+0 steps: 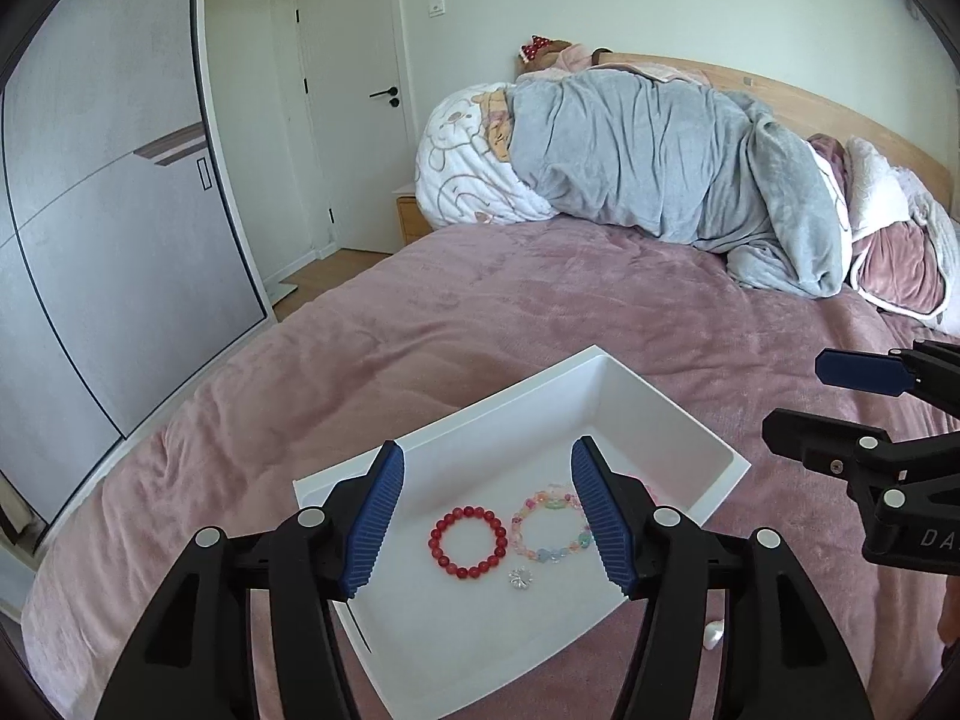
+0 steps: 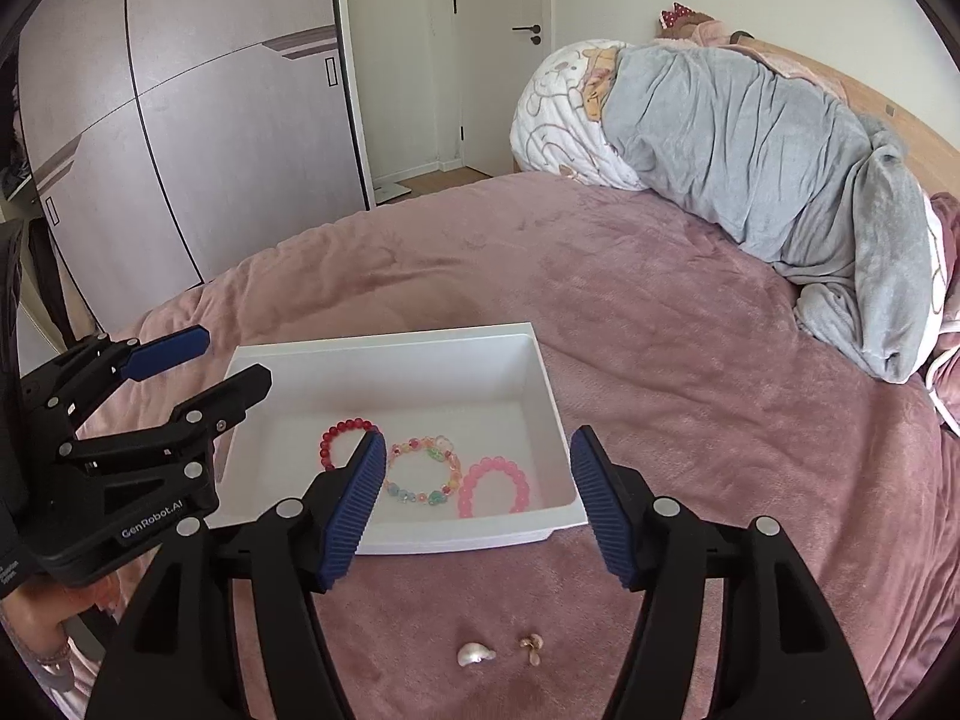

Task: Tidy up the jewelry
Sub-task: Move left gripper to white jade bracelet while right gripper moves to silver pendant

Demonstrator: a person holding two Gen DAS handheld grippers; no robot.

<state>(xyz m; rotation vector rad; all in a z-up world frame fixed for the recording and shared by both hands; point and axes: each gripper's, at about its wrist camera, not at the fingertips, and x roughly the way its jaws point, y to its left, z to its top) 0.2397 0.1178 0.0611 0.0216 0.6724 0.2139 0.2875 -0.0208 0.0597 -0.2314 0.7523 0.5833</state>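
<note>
Our left gripper (image 1: 487, 516) and right gripper (image 2: 478, 507) hung empty, jaws apart, above the white tray (image 2: 384, 354) of bracelets (image 2: 420, 474).

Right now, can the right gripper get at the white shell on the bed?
Probably yes. The right gripper is open and empty, and the white shell lies bare on the blanket just below it, outside the tray.

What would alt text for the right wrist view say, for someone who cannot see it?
A shallow white plastic tray on a pink plush bedspread holds a red bead bracelet, a multicoloured bead bracelet and a pink bead bracelet. The right gripper hangs open above it; a small white shell-like piece and a small gold piece lie outside.
</note>
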